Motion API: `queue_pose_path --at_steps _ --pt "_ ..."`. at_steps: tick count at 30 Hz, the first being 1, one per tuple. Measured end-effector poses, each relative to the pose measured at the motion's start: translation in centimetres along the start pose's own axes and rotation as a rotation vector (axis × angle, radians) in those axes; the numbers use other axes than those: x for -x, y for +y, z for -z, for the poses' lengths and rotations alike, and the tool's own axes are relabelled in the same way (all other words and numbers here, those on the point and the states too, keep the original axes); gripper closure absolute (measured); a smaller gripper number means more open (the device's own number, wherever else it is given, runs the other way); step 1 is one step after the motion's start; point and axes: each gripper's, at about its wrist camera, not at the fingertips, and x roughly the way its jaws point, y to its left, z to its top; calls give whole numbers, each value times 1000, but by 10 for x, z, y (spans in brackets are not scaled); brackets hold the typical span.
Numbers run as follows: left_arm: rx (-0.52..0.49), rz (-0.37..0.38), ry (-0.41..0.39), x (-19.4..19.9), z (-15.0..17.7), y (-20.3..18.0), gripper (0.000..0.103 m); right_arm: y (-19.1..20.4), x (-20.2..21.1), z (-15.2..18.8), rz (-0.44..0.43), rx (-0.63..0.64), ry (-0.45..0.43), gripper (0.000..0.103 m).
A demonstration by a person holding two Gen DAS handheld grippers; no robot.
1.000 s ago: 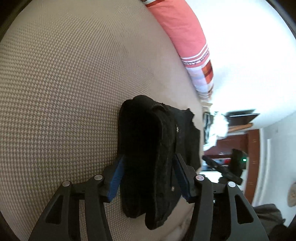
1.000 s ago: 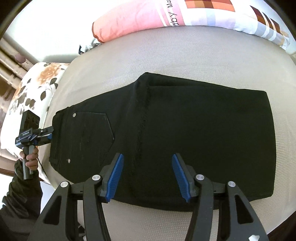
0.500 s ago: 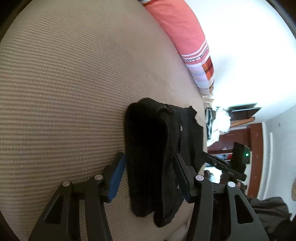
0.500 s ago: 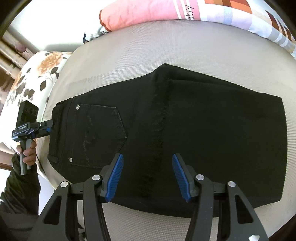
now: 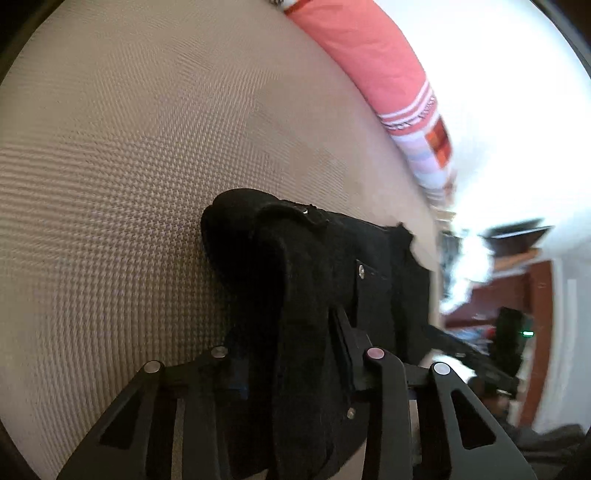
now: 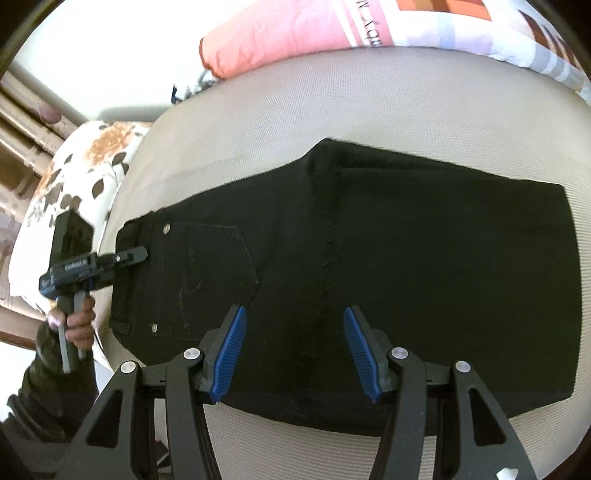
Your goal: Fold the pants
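Observation:
Black pants (image 6: 406, 258) lie folded flat on a beige mattress (image 6: 295, 110), waistband and back pocket at the left. My right gripper (image 6: 295, 347) is open and hovers over the near edge of the pants, empty. My left gripper (image 5: 291, 354) is shut on the waistband end of the pants (image 5: 303, 280), the thick folded layers filling the space between its fingers. In the right wrist view the left gripper (image 6: 131, 255) shows at the left edge of the pants, held by a hand.
A pink and patchwork pillow (image 6: 332, 33) lies along the far edge of the mattress. A floral pillow (image 6: 74, 173) sits at the left end. Dark wooden furniture (image 5: 517, 288) stands beyond the mattress in the left wrist view.
My left gripper has moved forward onto the waistband and closed on it. My right gripper has stayed open and shifted slightly over the near edge of the pants.

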Motion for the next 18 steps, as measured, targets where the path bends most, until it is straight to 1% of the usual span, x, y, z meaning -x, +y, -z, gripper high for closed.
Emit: queue_pose_path --at_steps 2,3,9,12,18 --pt "-17 -115 -36 2 5 -18 69 -9 6 1 -8 -24 -21 50" --pt "-23 -150 -45 2 7 -24 70 -14 9 2 -14 -36 -28 49" --pt "-120 -436 -117 -3 22 -78 72 -41 32 7 -24 -73 -95 48" --pt "-162 -531 -139 -7 29 -99 75 -58 44 11 -35 -93 -130 48" --pt "-187 -623 -190 -14 43 -141 81 -93 66 24 -47 -124 -193 48"
